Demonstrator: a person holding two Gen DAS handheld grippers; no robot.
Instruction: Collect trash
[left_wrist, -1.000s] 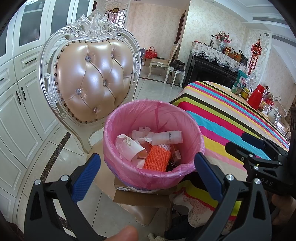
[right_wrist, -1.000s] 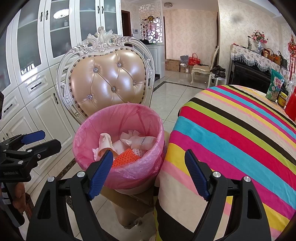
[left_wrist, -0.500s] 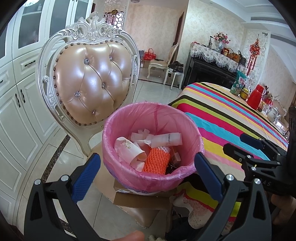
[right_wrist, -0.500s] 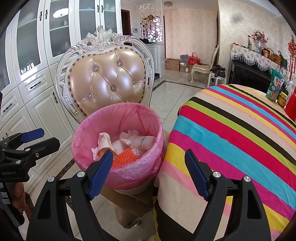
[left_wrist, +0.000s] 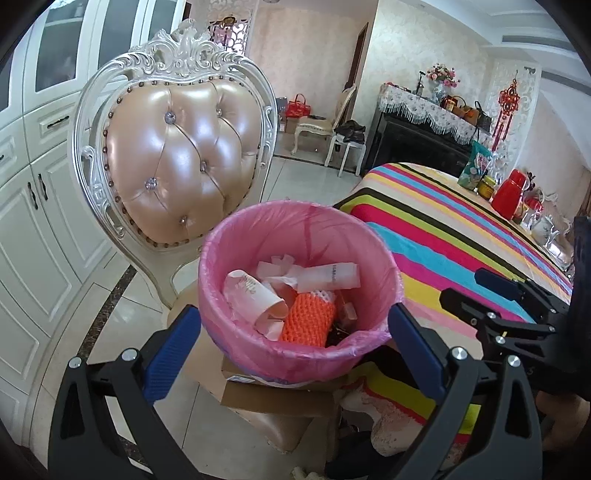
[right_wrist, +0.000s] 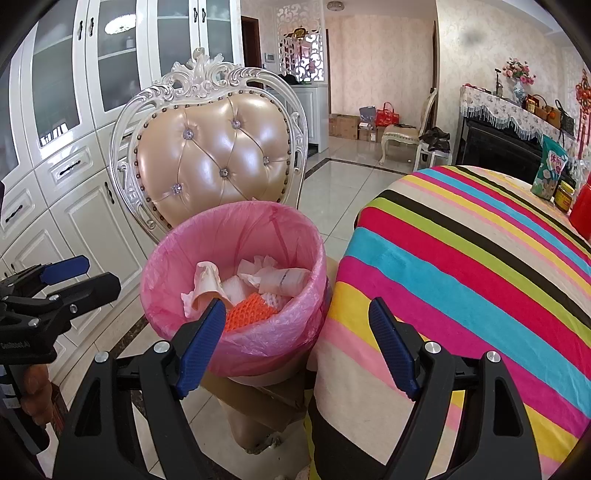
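A bin lined with a pink bag (left_wrist: 255, 343) stands on a cardboard box (left_wrist: 280, 395) on the chair seat. Inside lie an orange foam net (left_wrist: 308, 321), a crumpled paper cup (left_wrist: 251, 295), a white tube (left_wrist: 328, 277) and paper scraps. My left gripper (left_wrist: 293, 314) hovers just in front of the bin, open and empty, its blue pads either side of the near rim. My right gripper (right_wrist: 295, 306) is open and empty too, between the bin (right_wrist: 236, 229) and the table edge. Each gripper shows in the other's view: left gripper (right_wrist: 98, 273), right gripper (left_wrist: 465, 286).
An ornate white chair with a tufted beige back (right_wrist: 214, 158) rises behind the bin. A table under a striped cloth (right_wrist: 461, 277) fills the right, with a snack bag (right_wrist: 552, 170), a jar and a red jug (left_wrist: 509, 194) at its far end. White cabinets (left_wrist: 44, 206) line the left wall.
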